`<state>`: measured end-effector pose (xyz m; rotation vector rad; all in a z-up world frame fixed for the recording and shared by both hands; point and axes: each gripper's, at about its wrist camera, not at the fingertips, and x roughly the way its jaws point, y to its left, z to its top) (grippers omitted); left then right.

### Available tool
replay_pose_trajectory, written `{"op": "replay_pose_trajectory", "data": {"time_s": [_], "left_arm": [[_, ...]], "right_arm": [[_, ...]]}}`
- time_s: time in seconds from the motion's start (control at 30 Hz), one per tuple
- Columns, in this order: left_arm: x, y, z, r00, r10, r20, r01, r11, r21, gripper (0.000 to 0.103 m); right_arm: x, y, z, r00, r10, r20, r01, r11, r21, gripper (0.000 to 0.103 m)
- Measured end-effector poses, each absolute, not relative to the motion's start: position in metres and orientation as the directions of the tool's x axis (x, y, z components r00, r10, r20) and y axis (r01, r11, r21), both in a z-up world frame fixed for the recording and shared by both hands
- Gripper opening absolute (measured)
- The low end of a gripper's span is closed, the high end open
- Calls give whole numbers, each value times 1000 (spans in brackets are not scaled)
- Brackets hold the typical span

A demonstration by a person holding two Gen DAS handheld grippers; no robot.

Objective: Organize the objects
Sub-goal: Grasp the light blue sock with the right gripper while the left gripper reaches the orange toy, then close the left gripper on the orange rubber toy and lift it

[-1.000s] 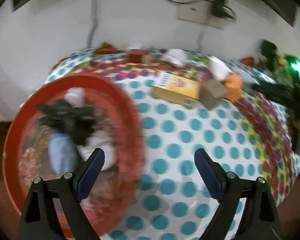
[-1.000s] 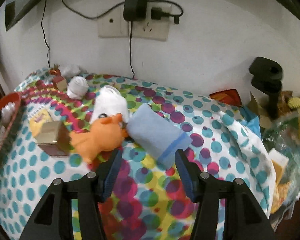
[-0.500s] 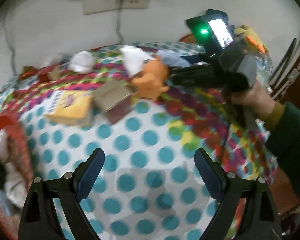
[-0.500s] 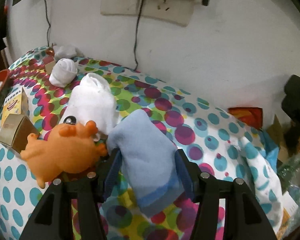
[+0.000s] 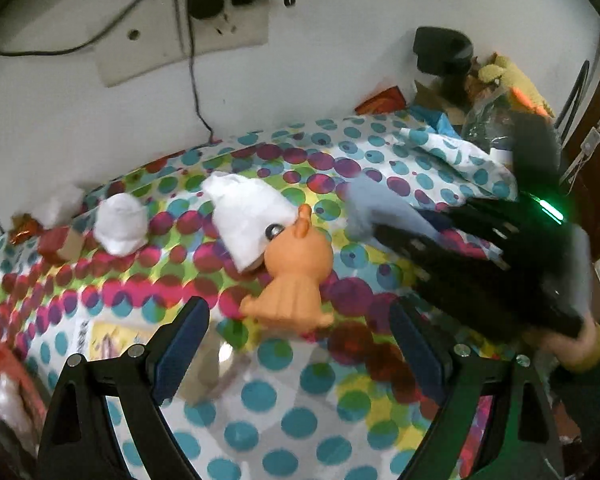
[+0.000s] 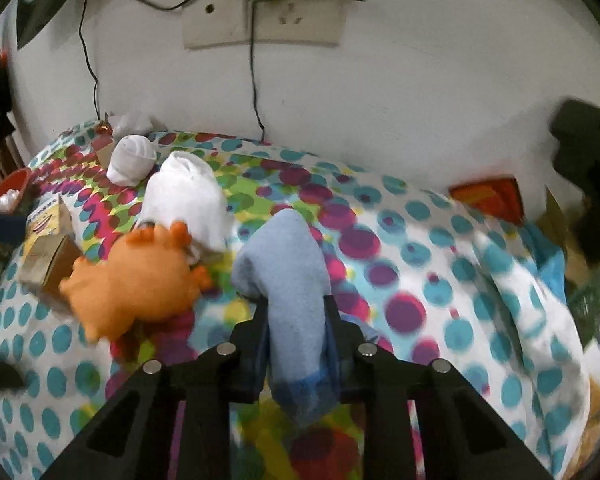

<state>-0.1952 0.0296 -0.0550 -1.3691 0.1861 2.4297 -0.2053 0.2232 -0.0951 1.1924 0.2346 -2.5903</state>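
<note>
Right gripper (image 6: 294, 332): fingers pinching the blue sock (image 6: 288, 264), which lies on the dotted cloth (image 6: 440, 264) just beside the orange toy (image 6: 140, 280).
Left gripper (image 5: 300, 344): fingers spread, holding nothing, above the cloth near the toy.
Slip risk: the sock is soft; its free end may sag out of the pinch on lifting.
Snag risk: the sock's free end may drag the toy or the white sock (image 6: 184, 196).
Cloth risk: fingers may catch the cloth too.

On the tablecloth (image 6: 480, 264), the toy (image 6: 136, 280) lies left of the sock (image 6: 288, 268), before the cloth bundle (image 6: 184, 196).
</note>
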Motion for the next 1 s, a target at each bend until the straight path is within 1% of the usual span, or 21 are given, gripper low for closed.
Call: {"op": "replay_pose_trajectory", "data": {"time_s": [0.13,0.2,0.23,0.33,0.37,0.4,0.47,0.6,0.73,1.0], "left_arm": [[-210,44,-70,-442,182,-879,-378,-926,-2,89],[-214,50,-77,-439,153,-885,-382,-924,30,83],[-217,53,-80,-429,147,-891,-389,-921,35,77],[-222,57,-87,-423,130,-897,-386,-921,48,73],[-222,57,-87,-425,128,-896,-383,-922,50,68],[-224,58,-87,-429,128,-894,-378,-924,49,64],[-228,57,-87,-422,132,-897,-362,-931,33,42],[-231,54,-85,-414,143,-899,-325,-946,-1,41],[-225,55,-83,-418,143,-897,-315,-949,-5,40],[-209,58,-70,-447,126,-886,-309,-951,21,40]], "right_arm": [[-173,240,-96,-618,-179,-765,283,-959,-4,23],[-158,246,-96,-620,-177,-764,265,-964,8,23],[-153,249,-96,-621,-177,-764,262,-965,10,24],[-145,254,-95,-621,-180,-763,250,-968,24,24],[-146,252,-96,-620,-176,-764,251,-968,20,24],[-146,253,-95,-620,-173,-766,251,-968,15,24],[-146,252,-96,-620,-167,-766,251,-968,8,24],[-147,253,-96,-618,-169,-768,249,-968,13,24],[-147,251,-97,-619,-158,-769,246,-969,1,25],[-148,248,-97,-621,-146,-770,246,-969,-14,25]]}}
